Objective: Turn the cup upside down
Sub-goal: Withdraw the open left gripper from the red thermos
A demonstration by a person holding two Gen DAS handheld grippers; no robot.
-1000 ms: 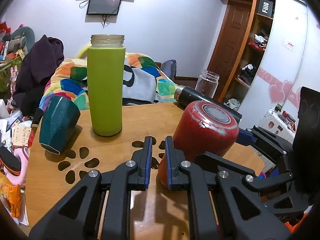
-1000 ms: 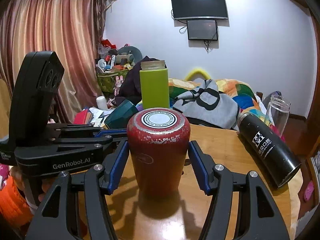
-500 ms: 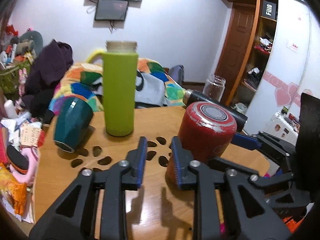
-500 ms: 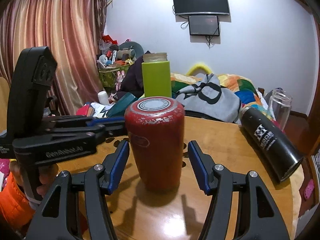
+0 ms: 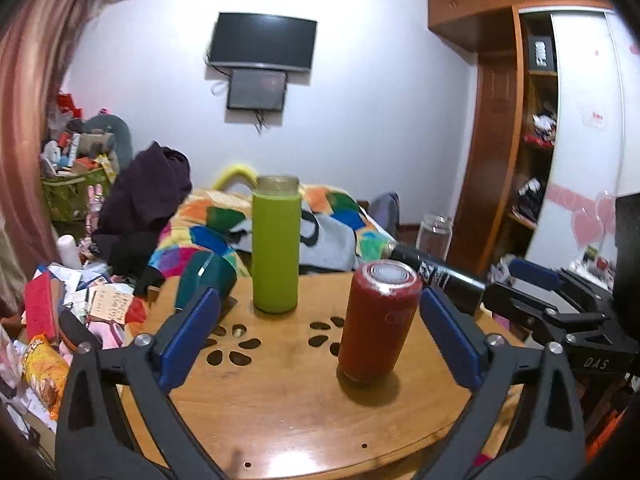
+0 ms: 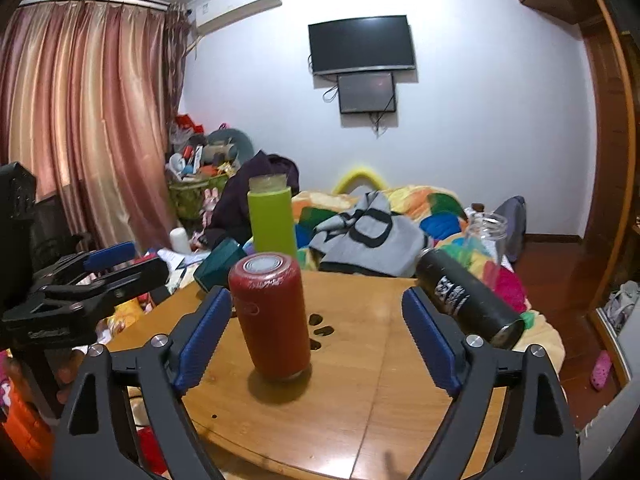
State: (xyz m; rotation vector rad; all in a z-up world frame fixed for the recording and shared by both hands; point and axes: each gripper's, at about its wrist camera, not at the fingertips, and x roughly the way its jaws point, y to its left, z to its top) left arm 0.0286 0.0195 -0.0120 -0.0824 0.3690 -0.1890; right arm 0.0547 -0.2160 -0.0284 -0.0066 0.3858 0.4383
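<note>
Both claws (image 5: 320,332) wide, cup (image 6: 272,316) free.

L gripper (image 5: 320,338) jaws spread wide, holding nothing; R gripper (image 6: 316,338) likewise wide apart, seemingly level w/ L, just beside it.

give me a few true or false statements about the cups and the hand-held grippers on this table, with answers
1. The red cup stands free on the wooden table. True.
2. The left hand-held gripper is clamped on the red cup. False: it is open, clear of the cup.
3. The black bottle stands upright. False: it lies on its side.
4. The green bottle stands upright behind the red cup. True.
5. The right hand-held gripper is open. True.
</note>
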